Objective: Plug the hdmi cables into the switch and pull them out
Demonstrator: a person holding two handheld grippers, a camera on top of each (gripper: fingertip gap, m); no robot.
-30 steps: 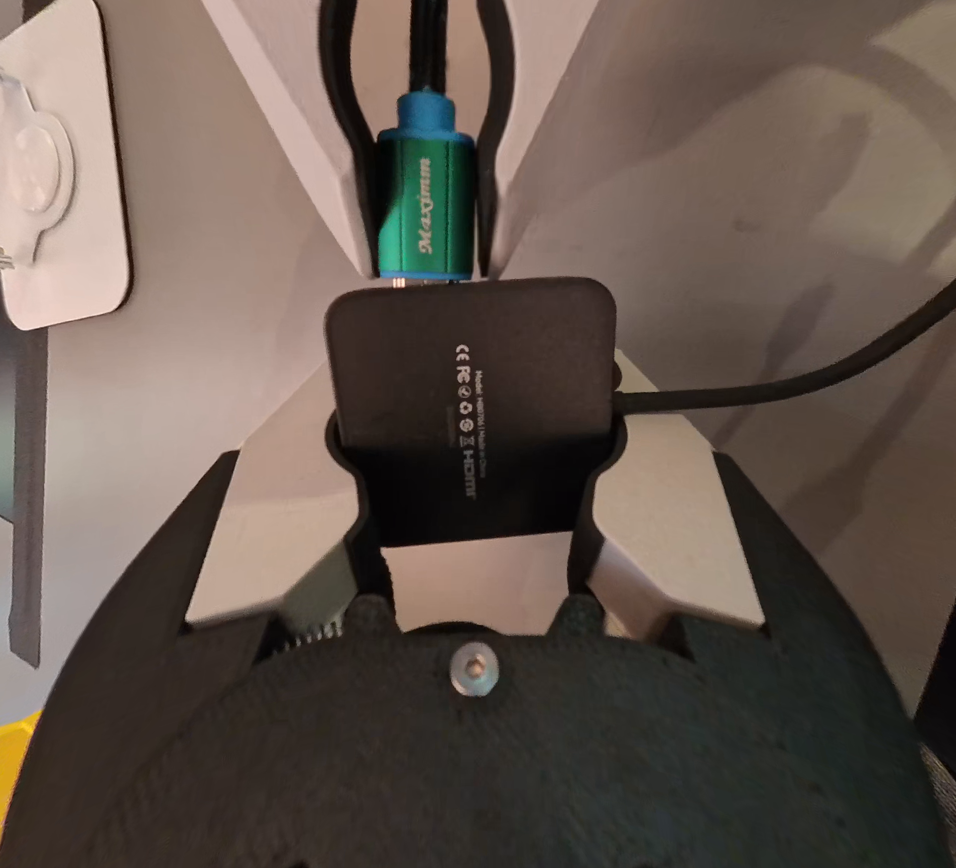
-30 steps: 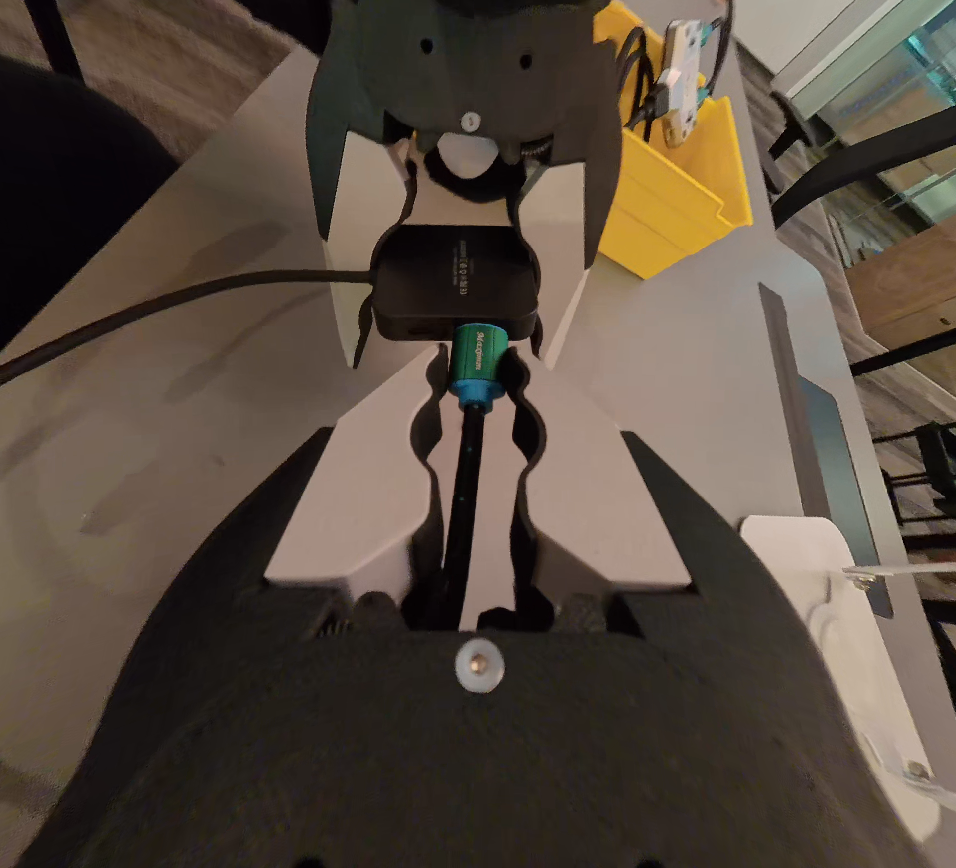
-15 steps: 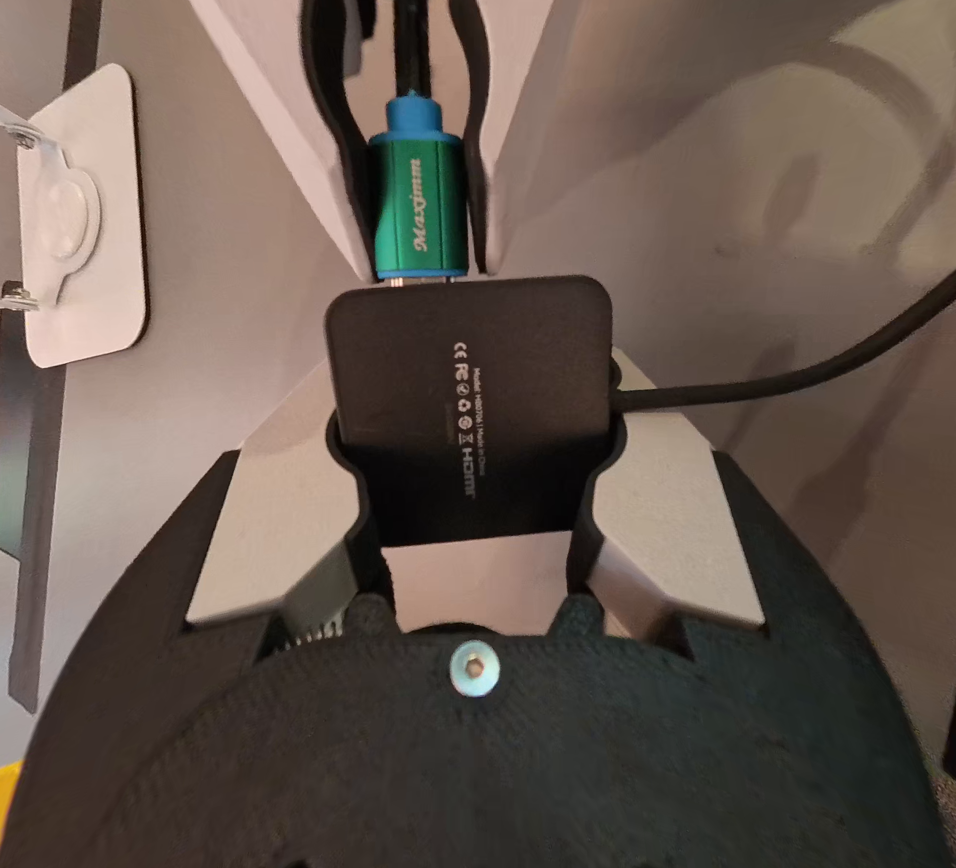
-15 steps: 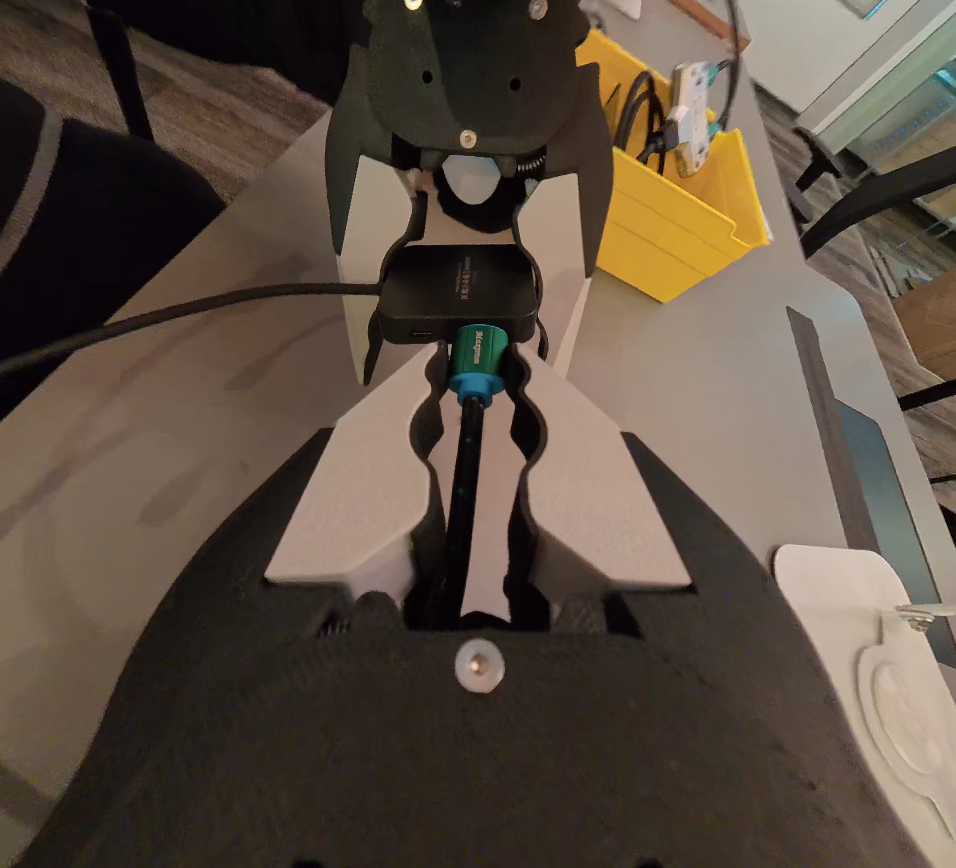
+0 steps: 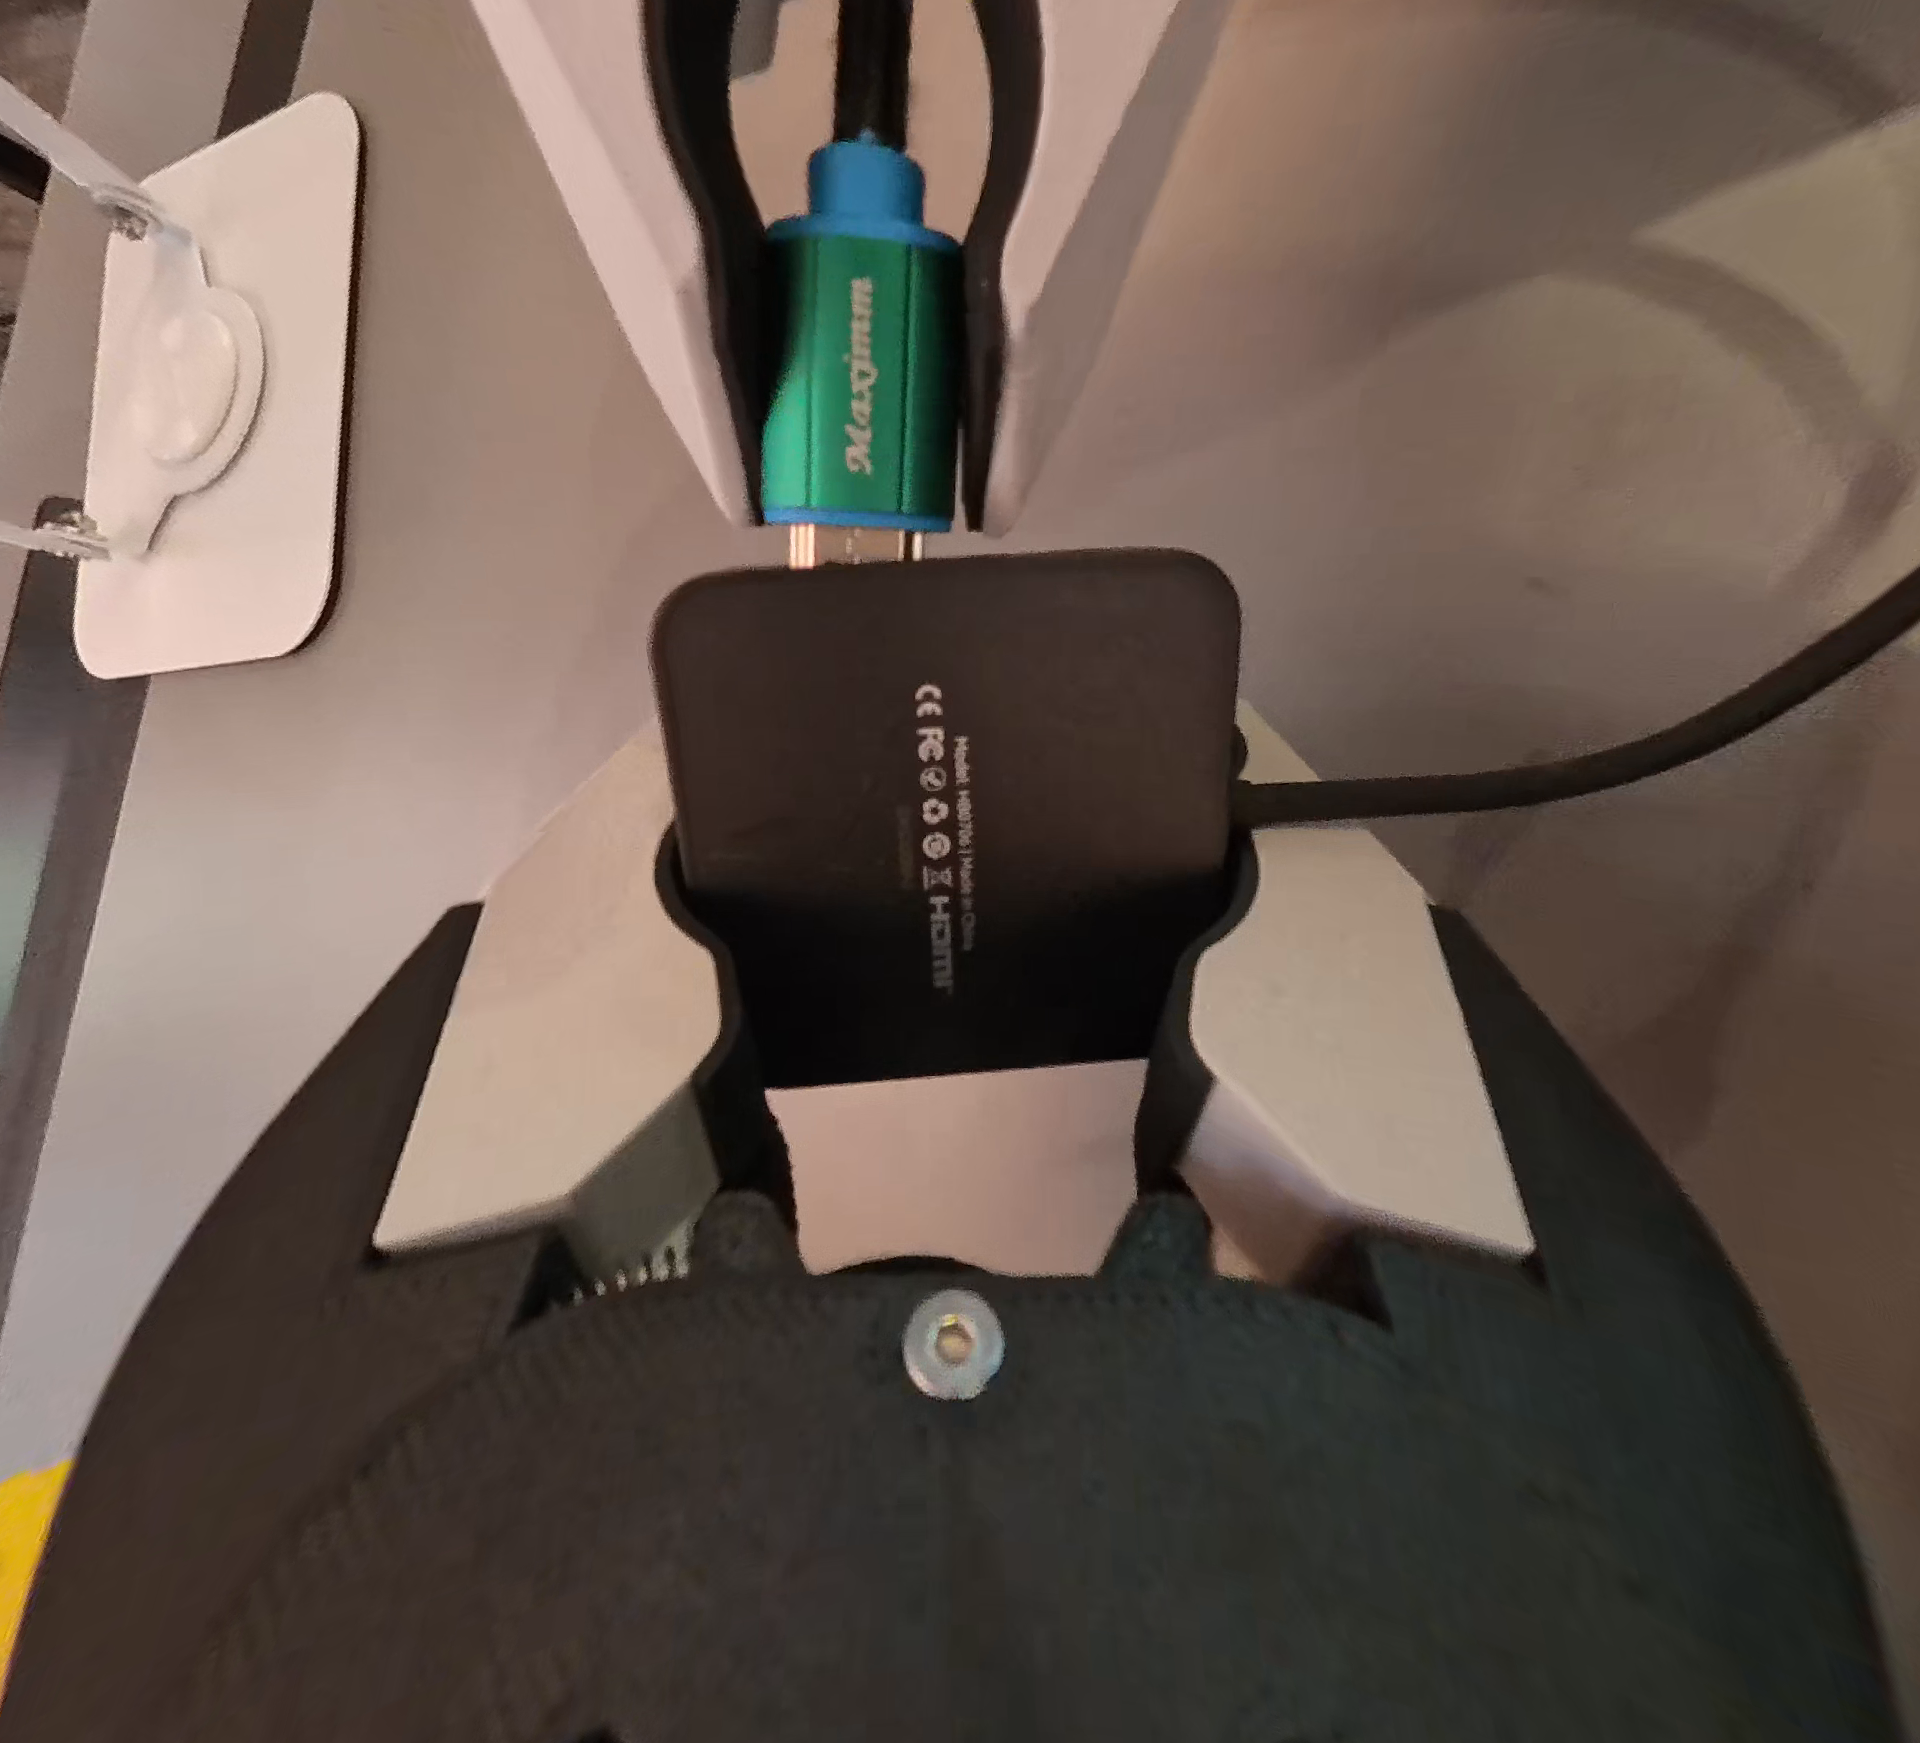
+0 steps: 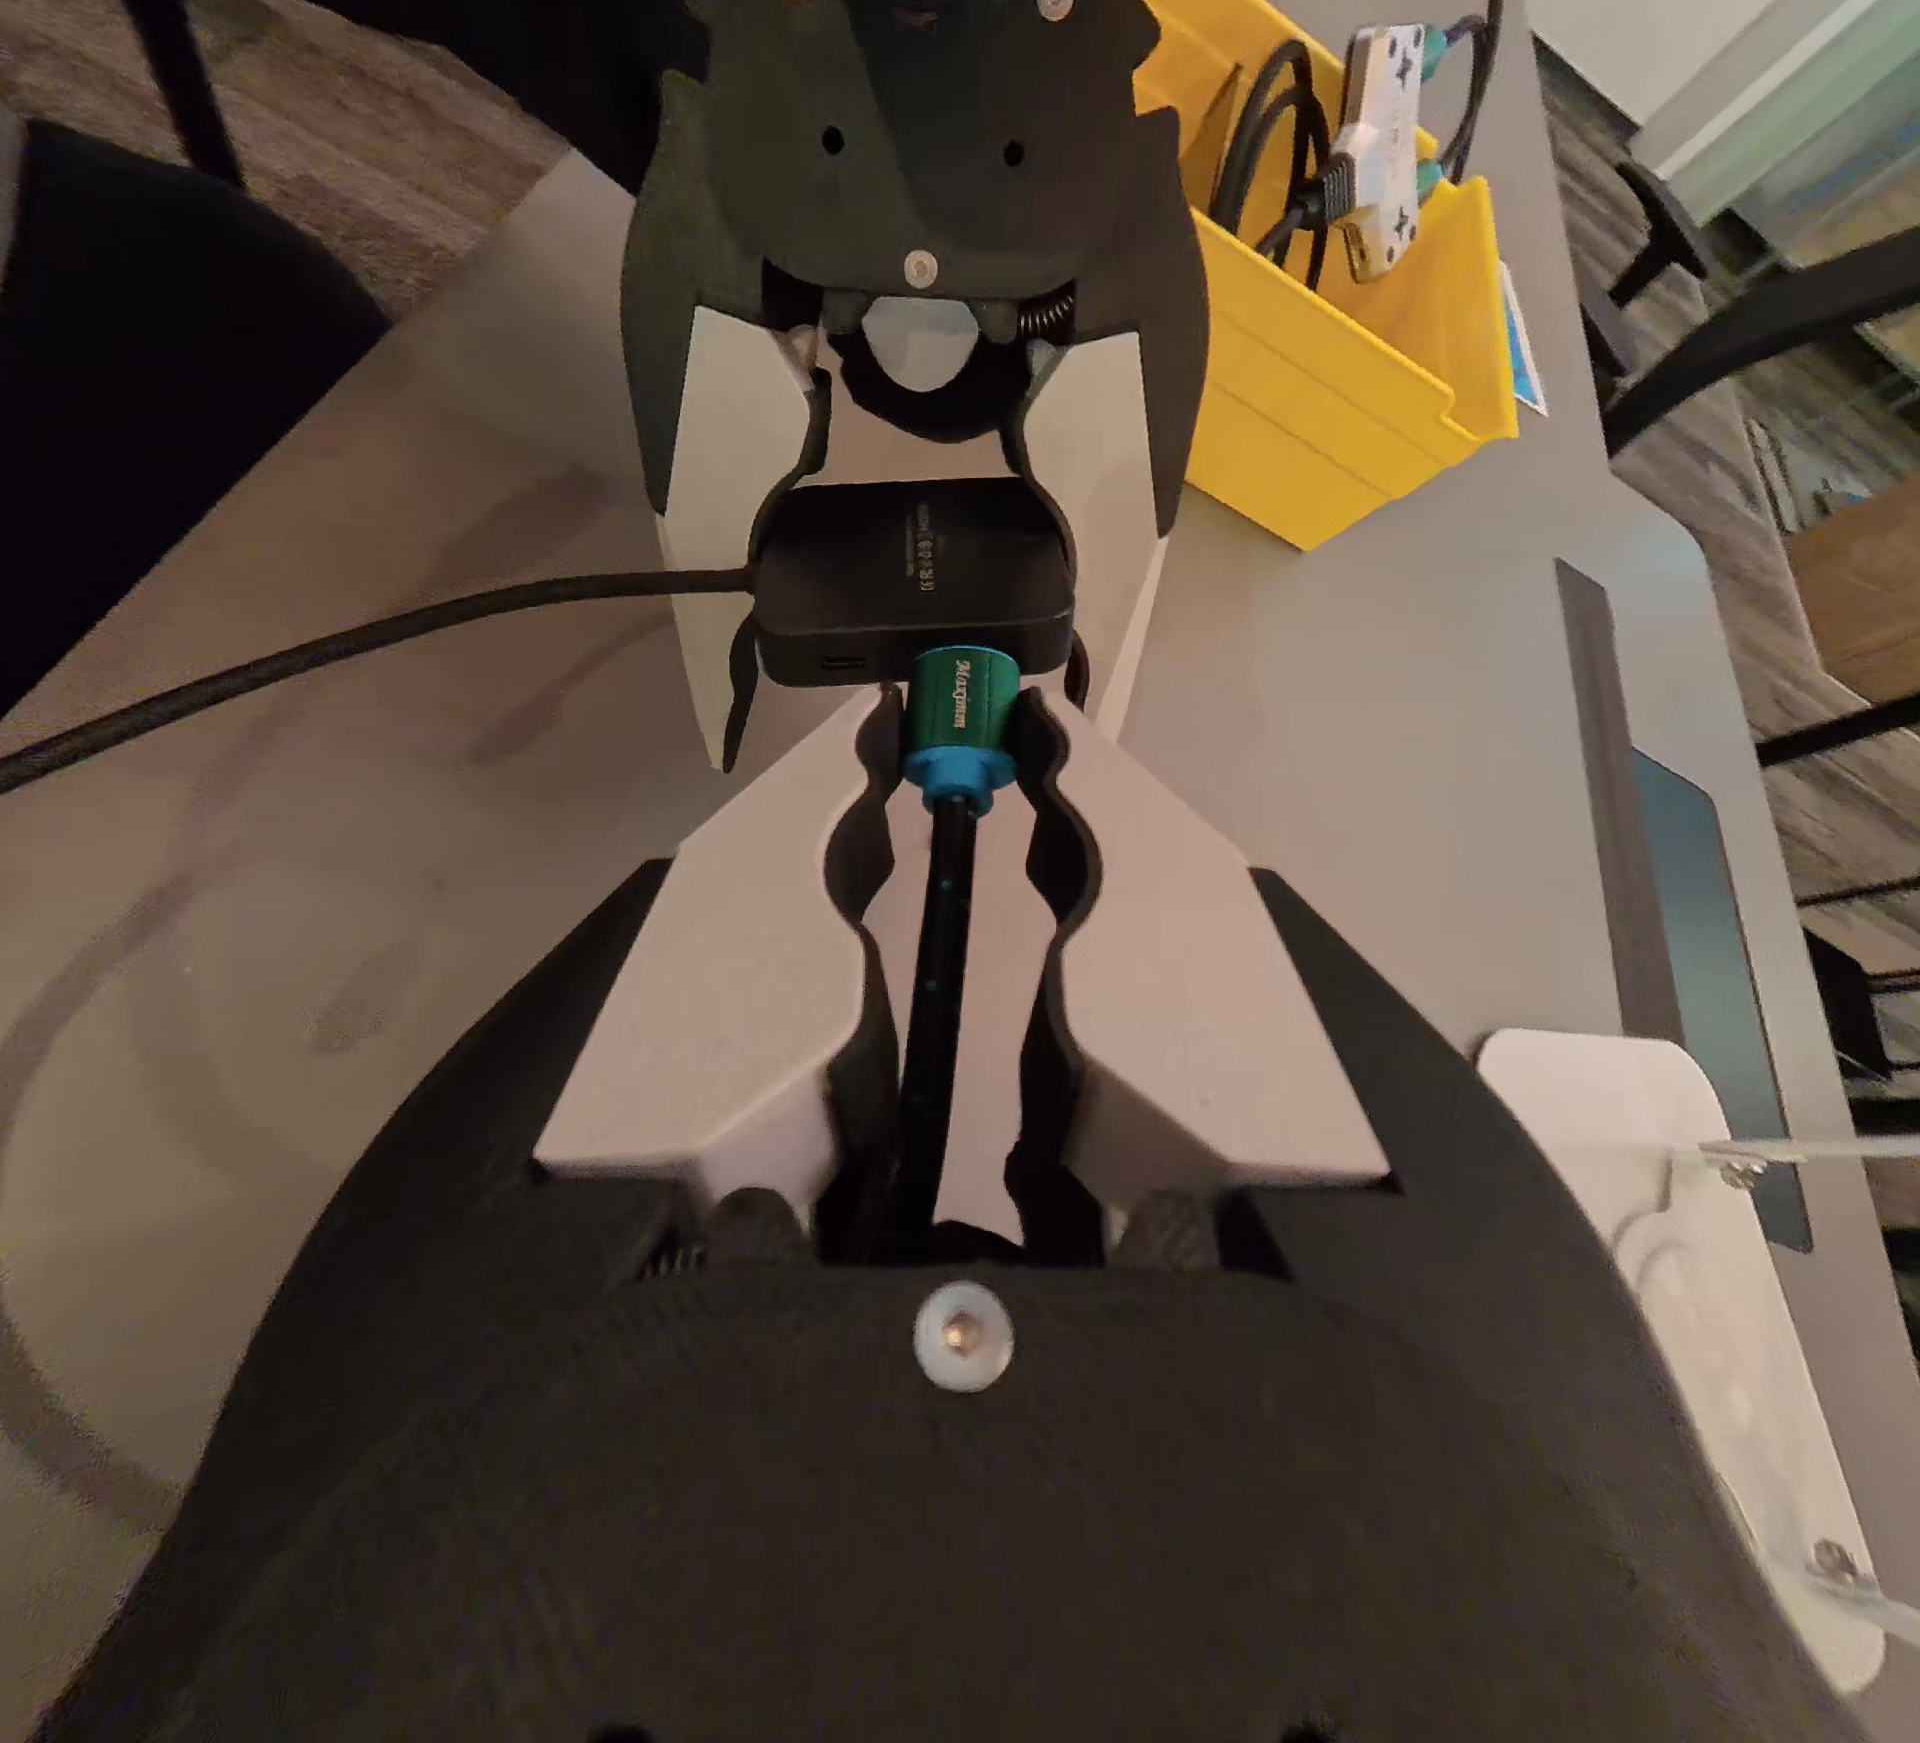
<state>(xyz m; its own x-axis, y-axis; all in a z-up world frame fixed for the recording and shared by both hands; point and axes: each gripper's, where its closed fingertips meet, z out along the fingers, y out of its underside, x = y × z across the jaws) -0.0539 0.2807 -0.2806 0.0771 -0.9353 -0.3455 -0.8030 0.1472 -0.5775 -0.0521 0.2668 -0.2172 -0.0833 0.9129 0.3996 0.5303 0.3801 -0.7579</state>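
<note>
Along the left edge of the left wrist view, a white mount (image 5: pixel 213 389) sits on the grey desk (image 5: pixel 447 654). Centre frame, the left tool (image 5: pixel 956 846) is clenched on the black switch (image 5: pixel 951 737), held above the desk. Opposite it, the right tool (image 6: pixel 961 706) grips the green HDMI plug (image 5: pixel 862 389). A half second ago the plug's collar sat almost flush with the switch; now a strip of bare metal tip (image 5: pixel 854 545) shows, so the pull-out appears under way. Rightward, the switch's own black cable (image 5: pixel 1558 774) trails off.
</note>
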